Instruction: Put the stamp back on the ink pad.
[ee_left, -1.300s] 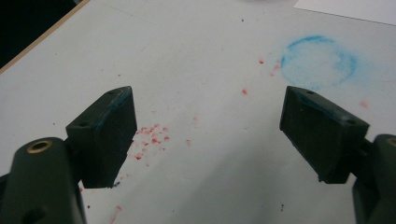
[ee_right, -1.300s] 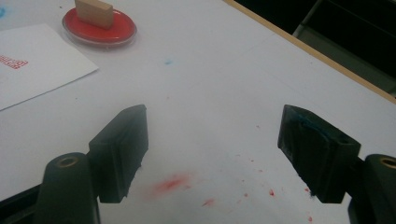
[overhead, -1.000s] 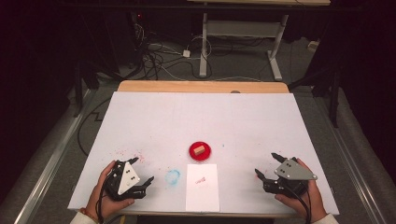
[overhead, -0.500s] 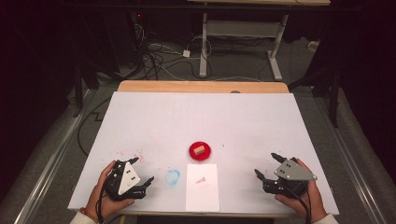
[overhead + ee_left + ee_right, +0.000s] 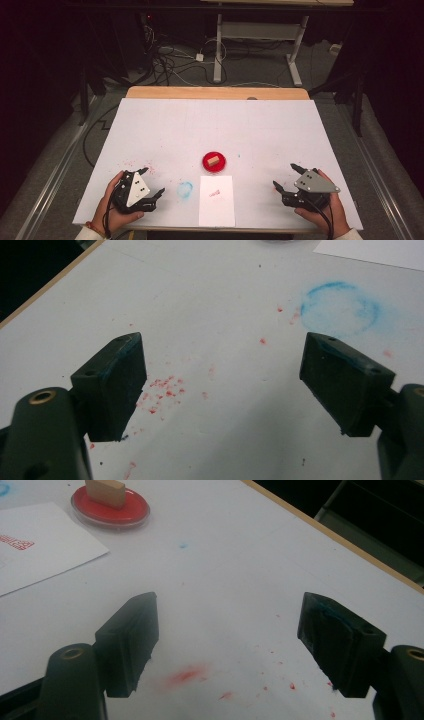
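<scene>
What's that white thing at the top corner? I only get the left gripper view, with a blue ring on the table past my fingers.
Observer: That's a sheet of paper, and it has a small red stamp mark printed on it.
Operator: Ooh, what made the red mark?
Observer: I can't tell that, but just beyond the paper sits a round red dish with a little wooden block resting in it.
Operator: And where's my other gripper?
Observer: The right gripper is on the other side of the paper from yours, wide open and holding nothing.
</scene>
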### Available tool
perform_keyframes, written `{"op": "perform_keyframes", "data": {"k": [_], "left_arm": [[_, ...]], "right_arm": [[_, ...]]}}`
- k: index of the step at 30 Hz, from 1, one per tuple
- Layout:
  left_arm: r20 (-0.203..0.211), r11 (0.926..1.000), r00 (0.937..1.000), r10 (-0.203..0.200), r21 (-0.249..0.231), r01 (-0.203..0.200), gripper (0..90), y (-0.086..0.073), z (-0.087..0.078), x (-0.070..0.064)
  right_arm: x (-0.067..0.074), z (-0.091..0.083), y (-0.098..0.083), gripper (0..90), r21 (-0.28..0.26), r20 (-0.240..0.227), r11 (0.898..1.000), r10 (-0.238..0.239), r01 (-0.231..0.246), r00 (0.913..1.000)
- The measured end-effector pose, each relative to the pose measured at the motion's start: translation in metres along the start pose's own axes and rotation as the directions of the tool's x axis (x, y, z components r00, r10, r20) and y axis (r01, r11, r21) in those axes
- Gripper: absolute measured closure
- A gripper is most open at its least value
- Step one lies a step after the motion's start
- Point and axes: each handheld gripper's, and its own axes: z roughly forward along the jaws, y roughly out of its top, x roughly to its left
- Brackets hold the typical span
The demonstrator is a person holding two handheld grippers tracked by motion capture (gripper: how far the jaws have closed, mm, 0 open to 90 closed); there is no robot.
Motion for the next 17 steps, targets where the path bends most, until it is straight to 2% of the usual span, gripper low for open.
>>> {"op": "perform_keyframes", "data": {"k": [17], "left_arm": [[0.015, 1.0000, 0.9999, 0.000, -0.002, 0.000, 18.3, 0.0029, 0.0048, 0.0010]], "right_arm": [[0.0002, 0.0018, -0.0006, 24.5, 0.009, -0.007, 1.000, 0.005, -0.005, 1.0000]]}}
